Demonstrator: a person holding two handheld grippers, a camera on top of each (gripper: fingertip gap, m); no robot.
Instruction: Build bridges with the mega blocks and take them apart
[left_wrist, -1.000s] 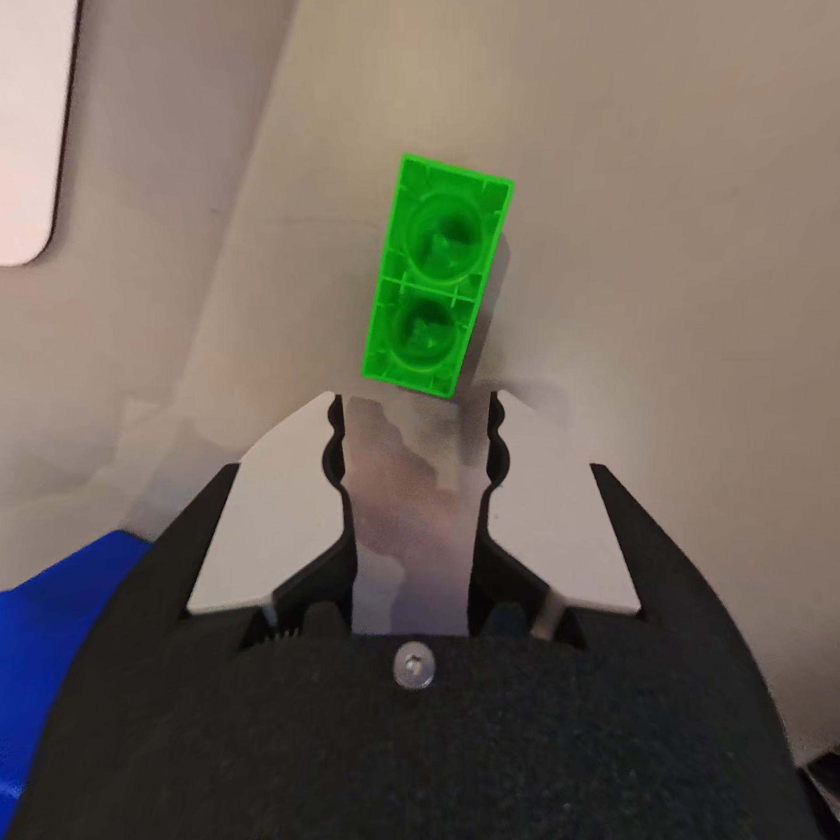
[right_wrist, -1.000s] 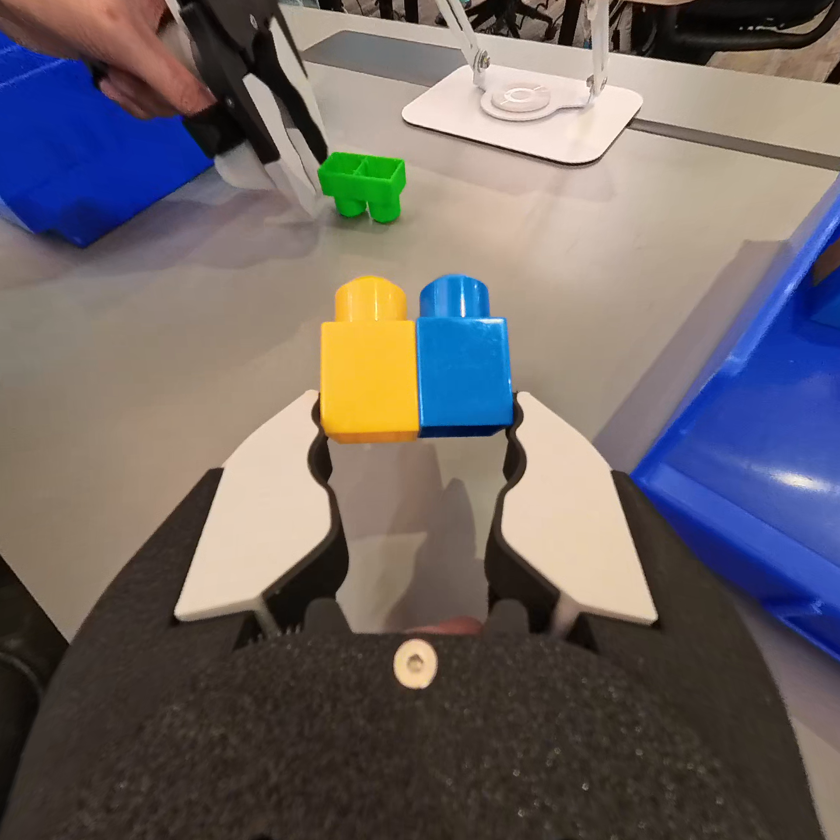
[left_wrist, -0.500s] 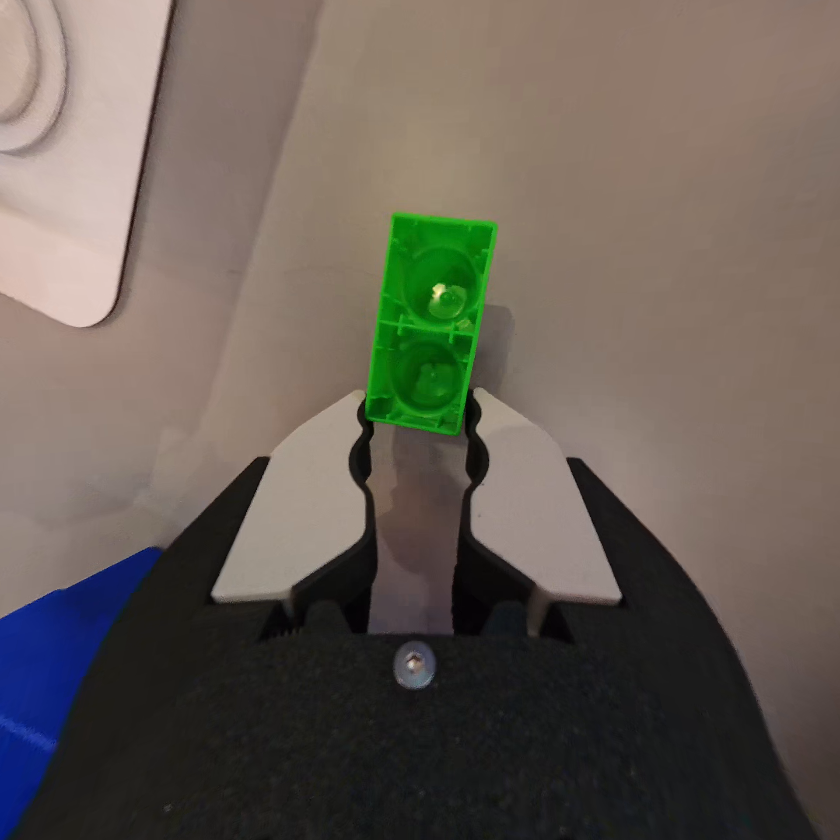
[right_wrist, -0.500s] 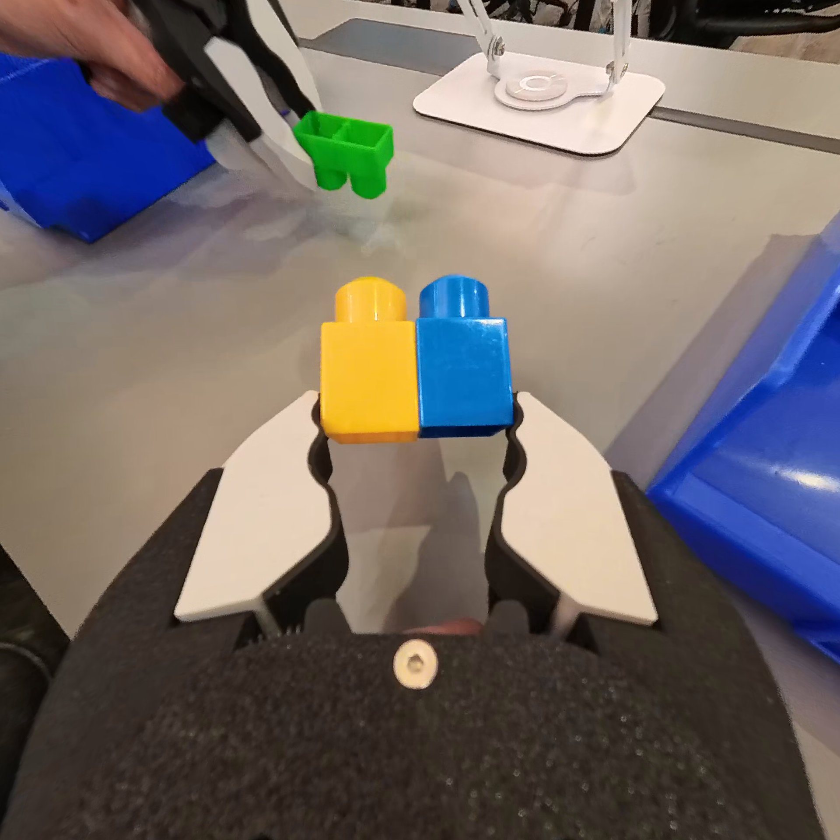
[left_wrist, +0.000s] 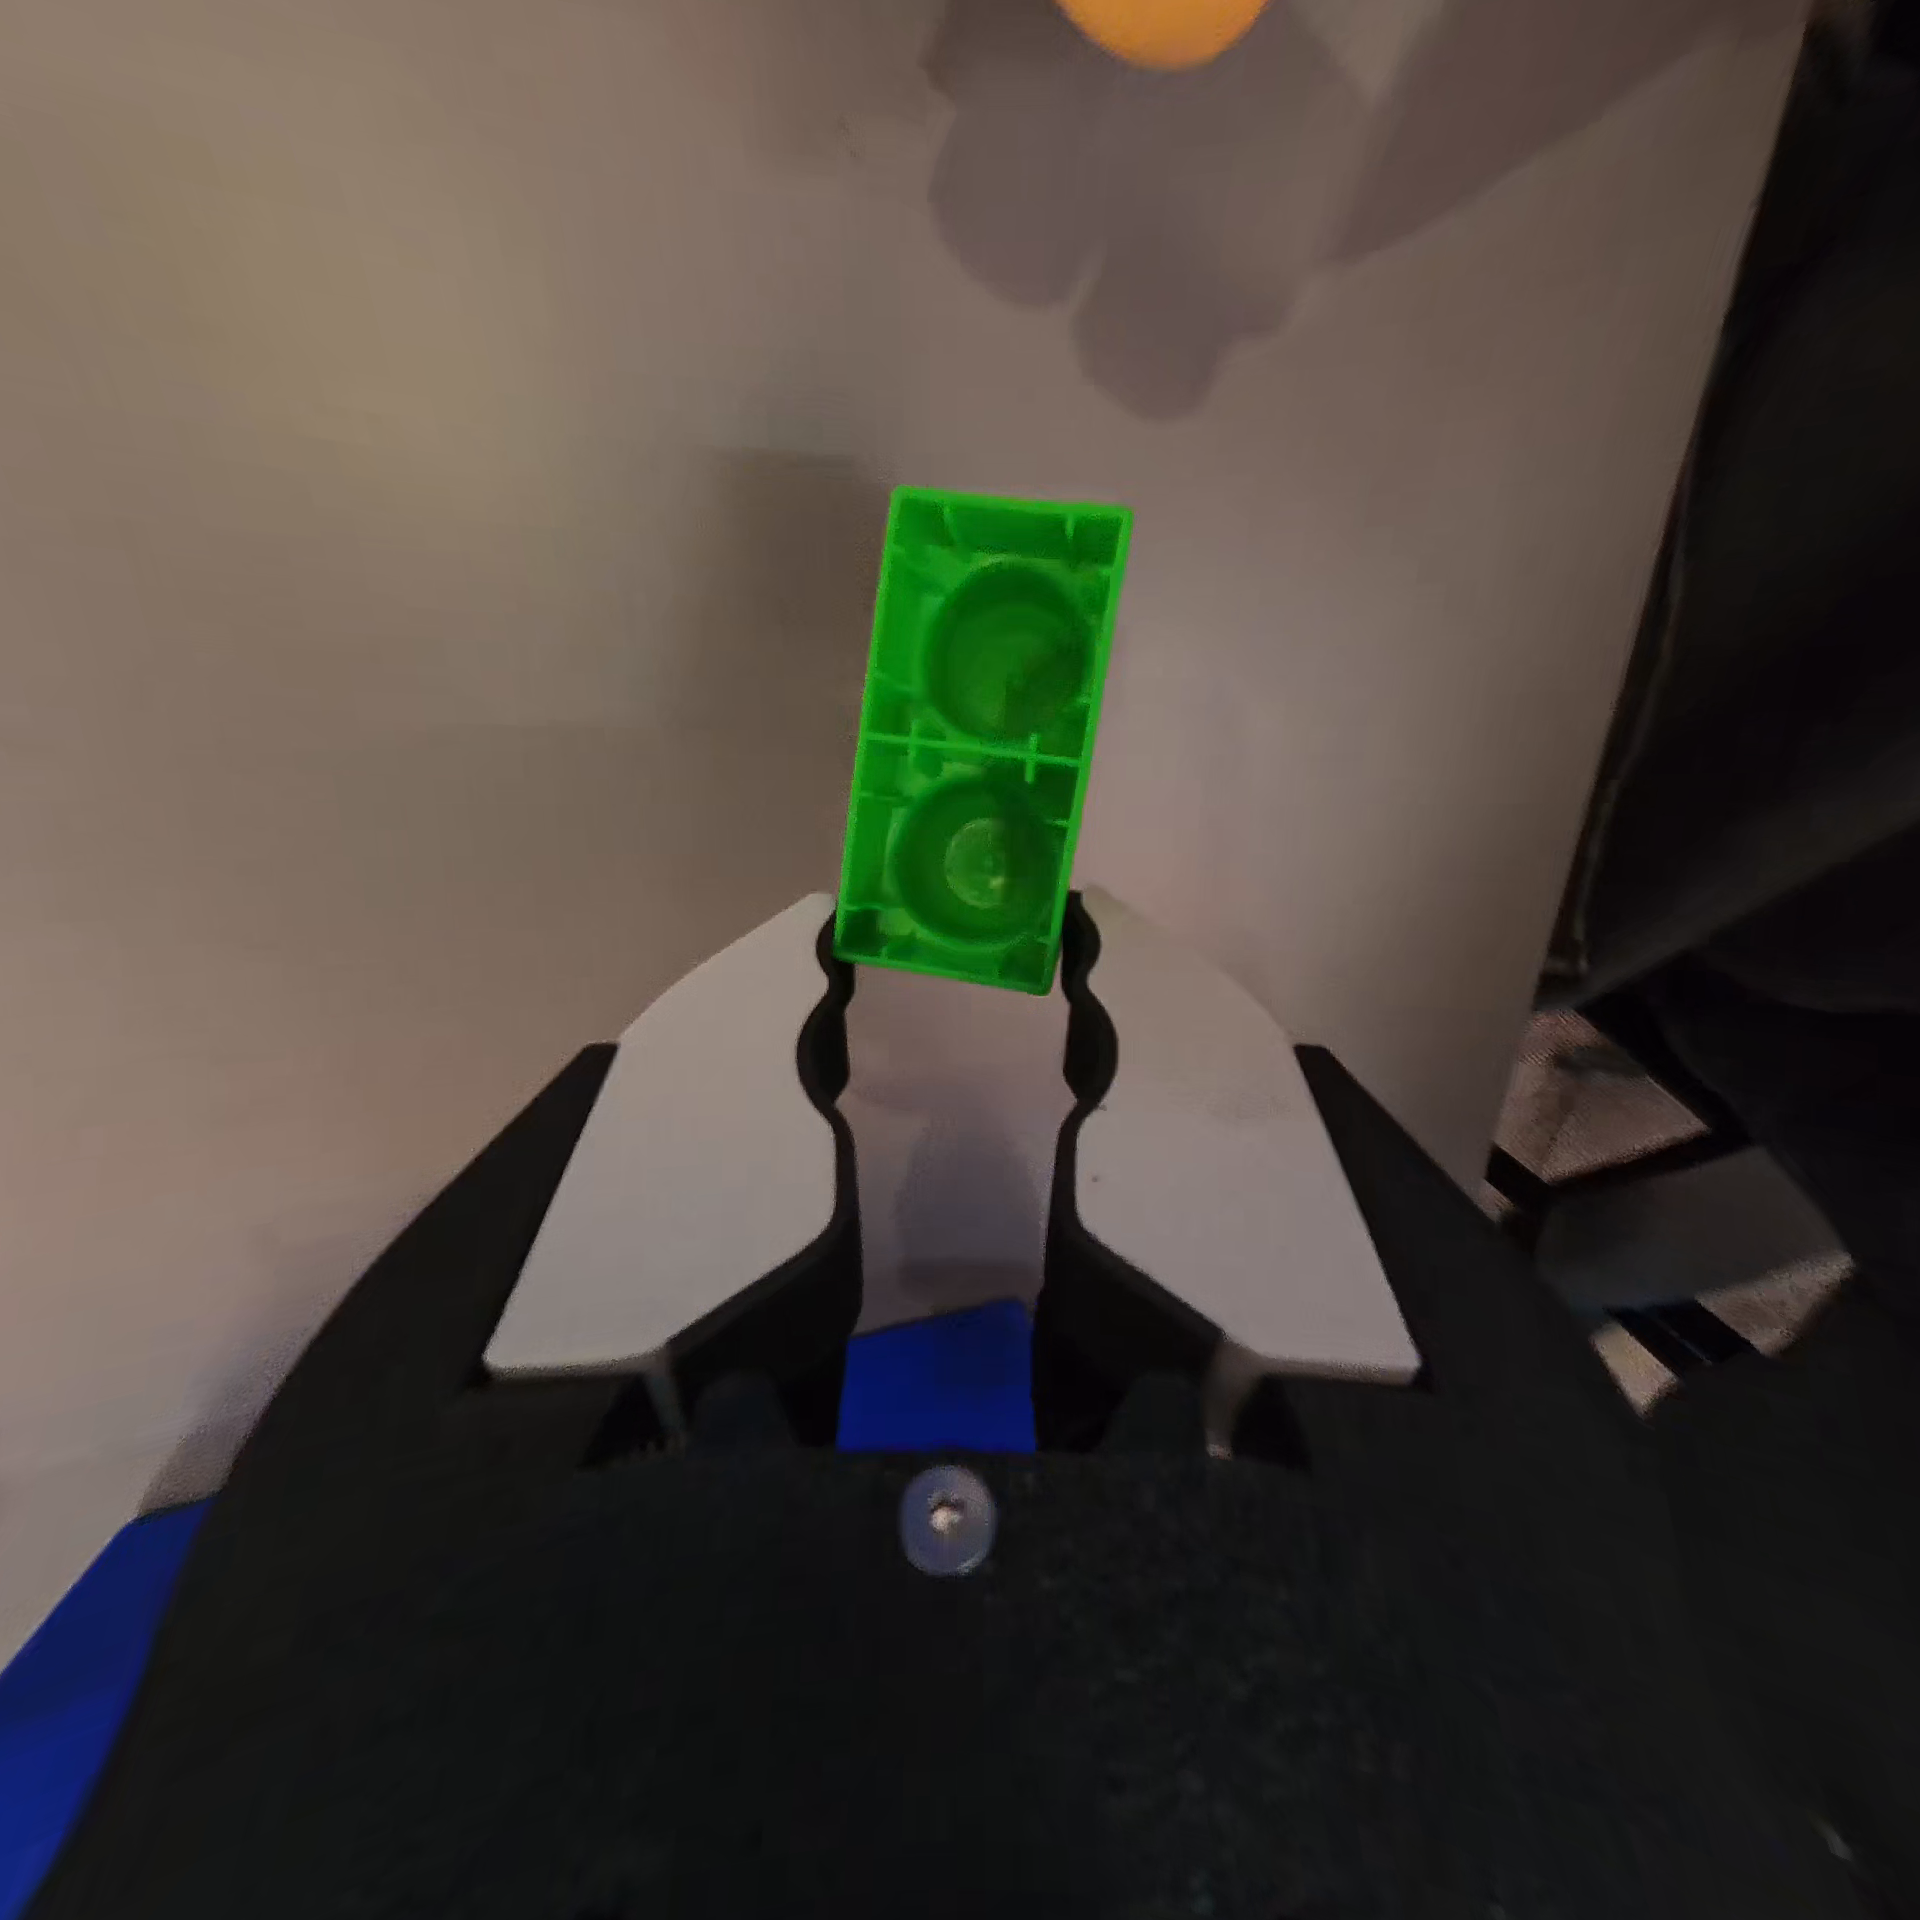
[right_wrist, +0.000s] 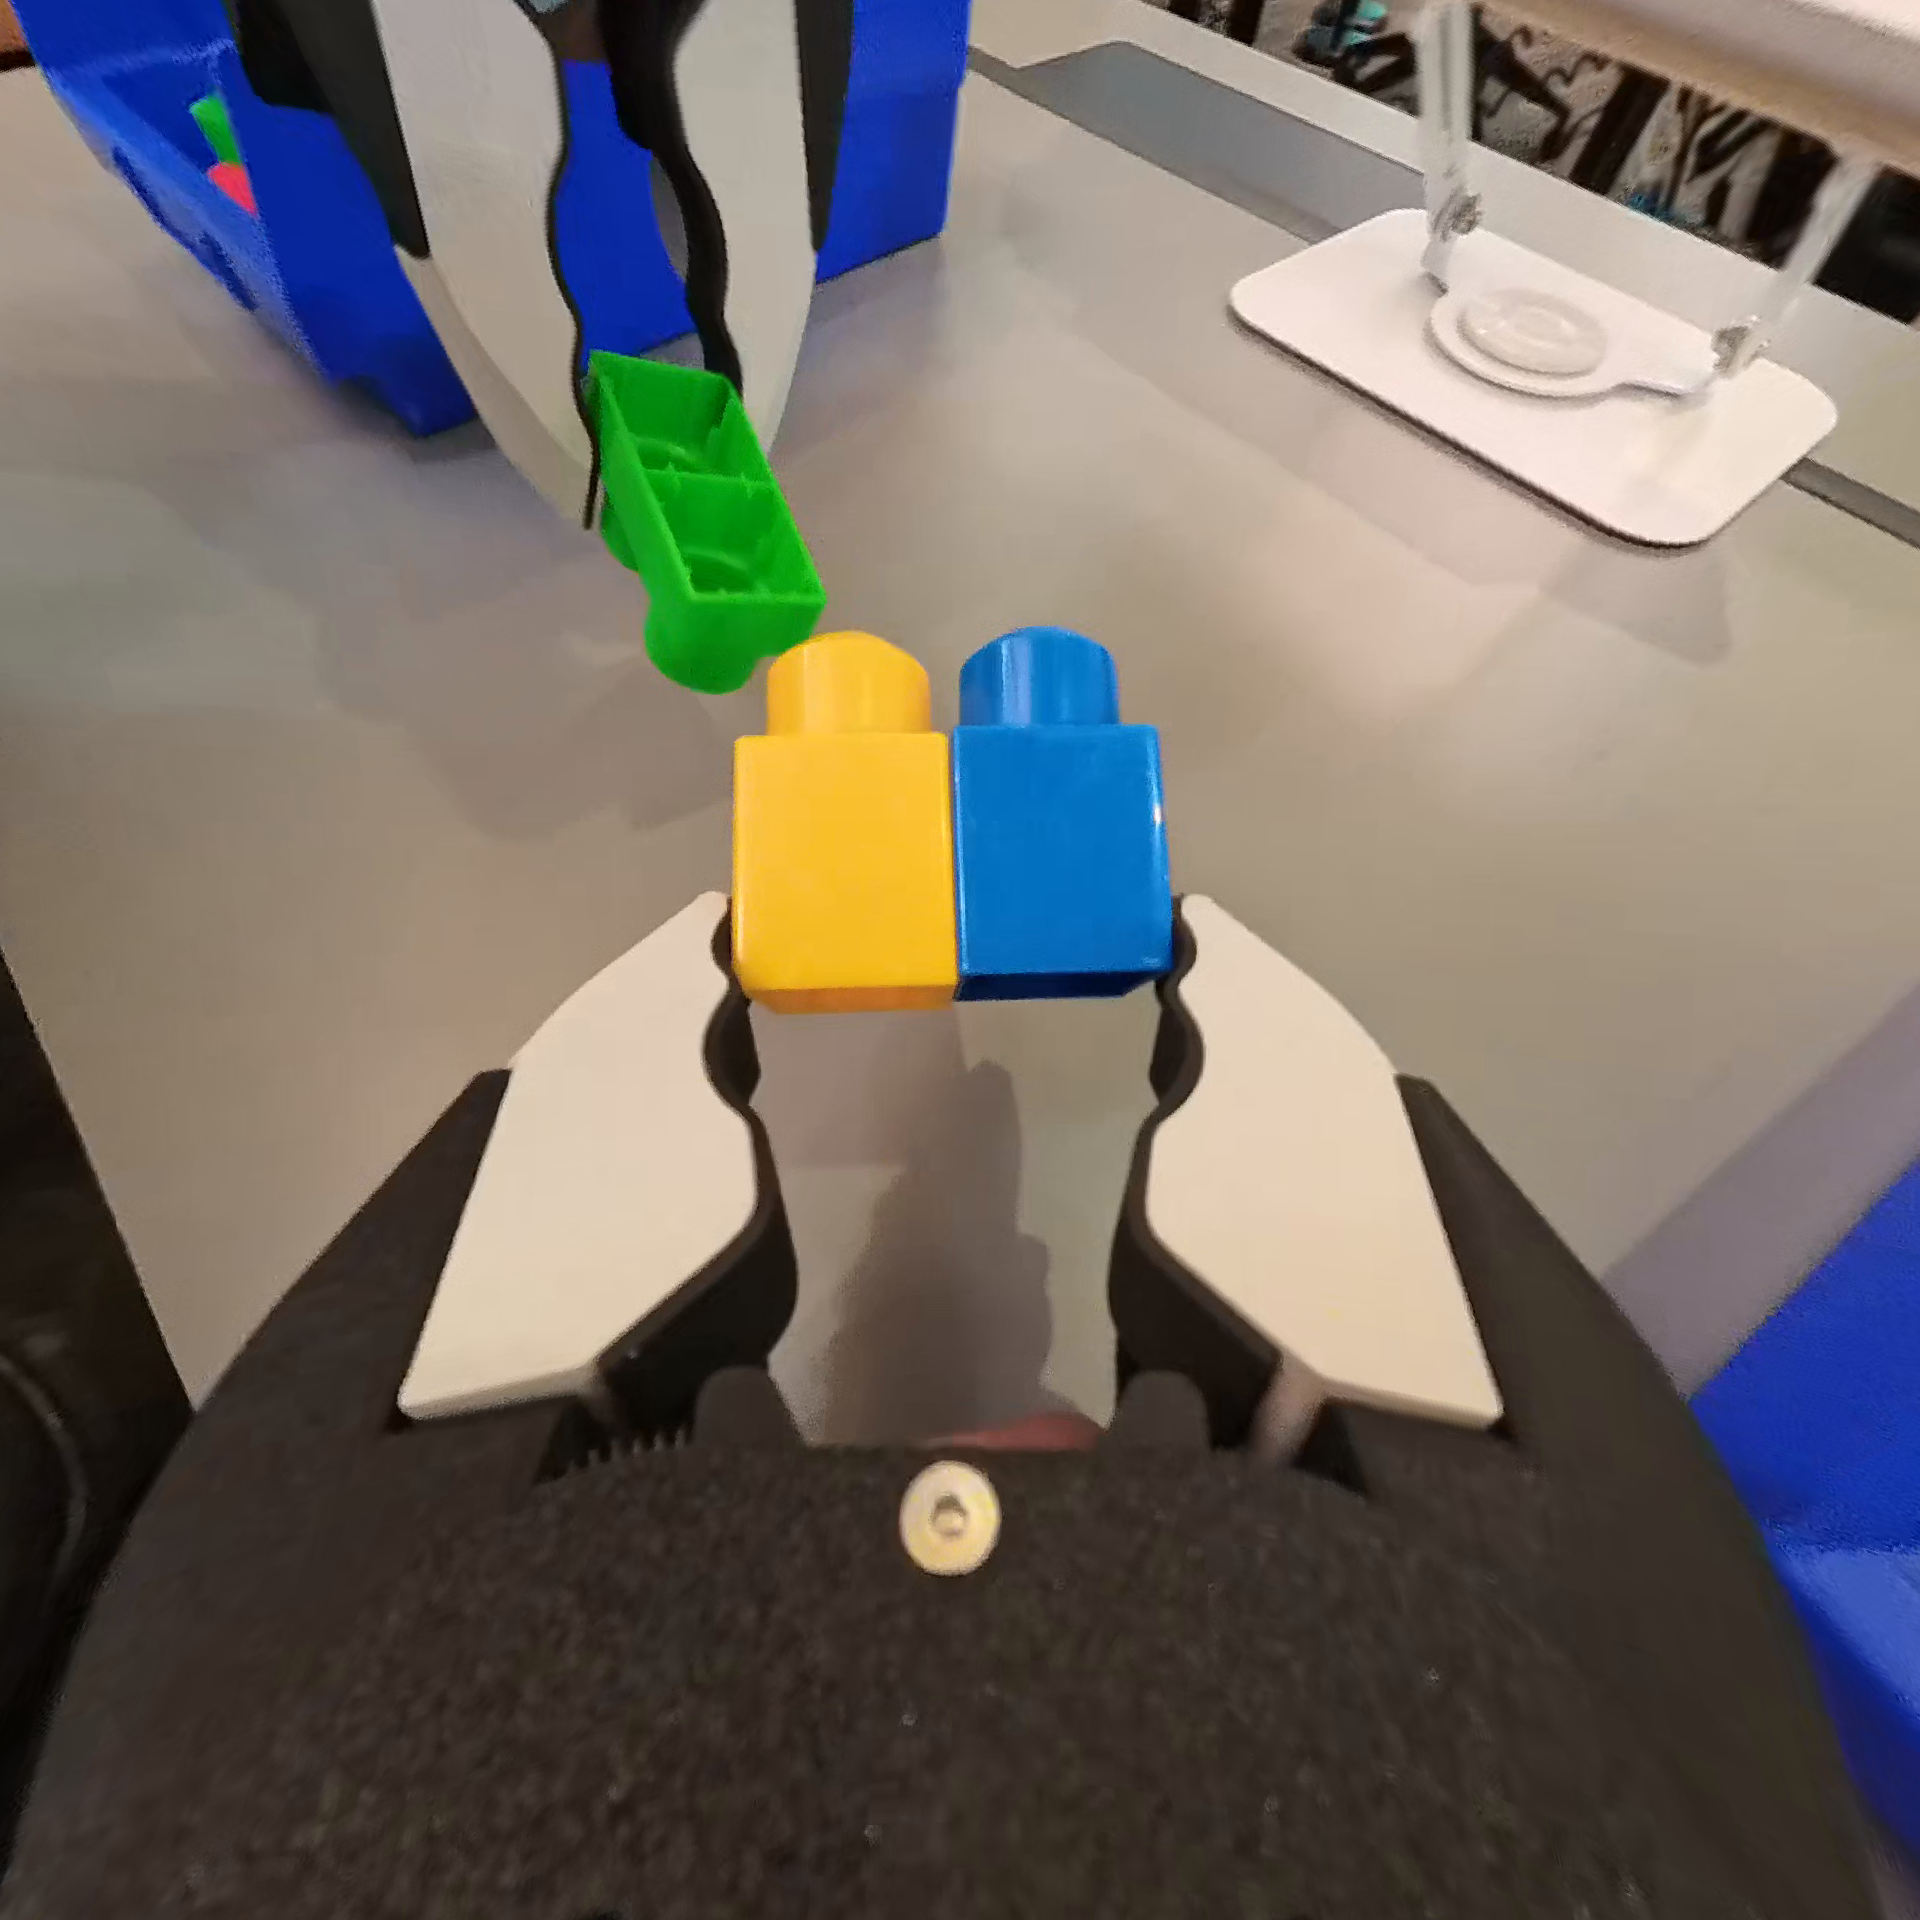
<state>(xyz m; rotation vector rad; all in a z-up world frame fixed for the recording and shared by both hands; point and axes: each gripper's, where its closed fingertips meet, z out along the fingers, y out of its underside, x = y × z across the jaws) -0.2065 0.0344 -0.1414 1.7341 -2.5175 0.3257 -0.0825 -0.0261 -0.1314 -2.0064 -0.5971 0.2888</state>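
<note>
Mega blocks are sitting in both grippers: a green two-stud block (left_wrist: 982, 748) is being pinched at its near end by the left gripper (left_wrist: 951, 940), hollow underside facing the camera. In the right wrist view it is hanging at 11 o'clock from a yellow block (right_wrist: 844, 852) and blue block (right_wrist: 1060, 847), just beside the yellow stud. The right gripper (right_wrist: 951, 935) is squeezing those two side by side above the grey worktop (right_wrist: 1455, 727). Blue bins (right_wrist: 894, 125) are lying at 12 and 4 o'clock, a white stand (right_wrist: 1538, 416) at 2 o'clock.
</note>
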